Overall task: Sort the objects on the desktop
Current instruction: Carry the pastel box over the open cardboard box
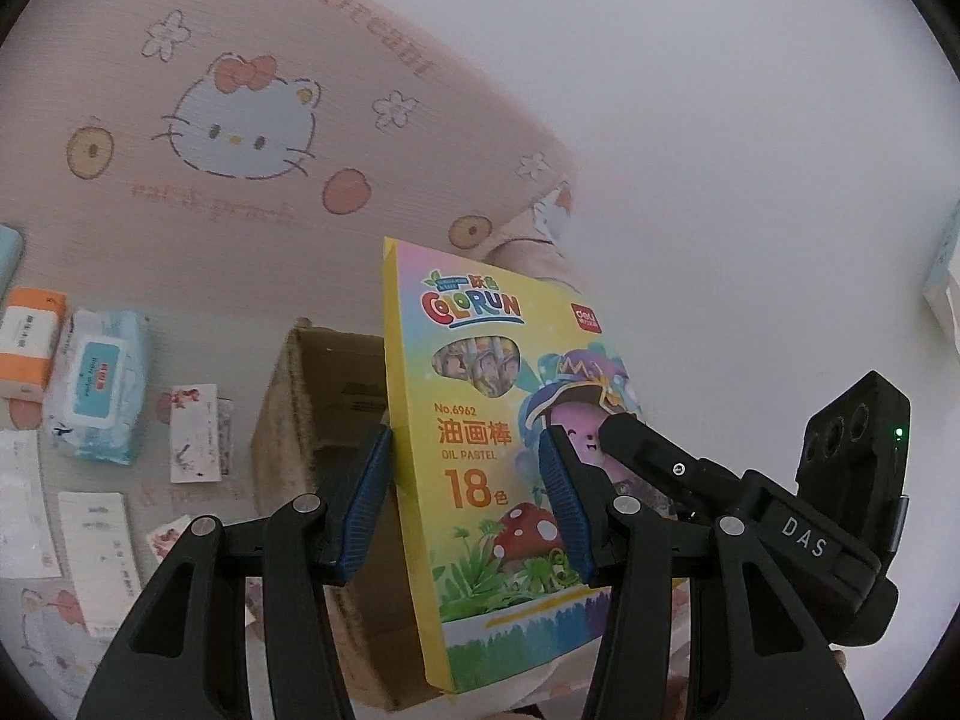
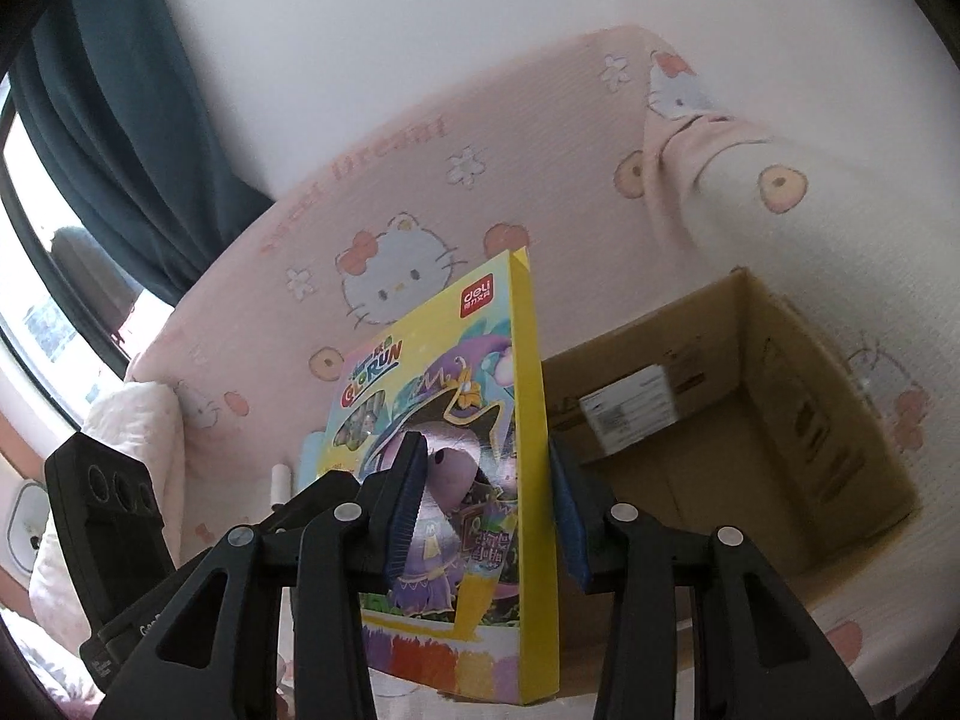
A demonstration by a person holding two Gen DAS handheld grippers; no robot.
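Observation:
A yellow oil pastel box [image 1: 480, 420] stands upright between both grippers, lifted above the pink bed surface. My left gripper [image 1: 468, 480] has its blue pads against the box's two sides. My right gripper [image 2: 483, 498] also closes on the same box [image 2: 474, 420] from the other side; its black fingers [image 1: 642, 444] show in the left wrist view. An open cardboard box [image 2: 750, 420] sits just beyond the pastel box, also seen in the left wrist view [image 1: 312, 420].
A wet wipes pack [image 1: 96, 384], an orange-white box [image 1: 27, 342] and several paper cards [image 1: 192, 432] lie at the left. The pink Hello Kitty sheet [image 1: 240, 120] covers the surface. A dark curtain [image 2: 120, 120] and window are at far left.

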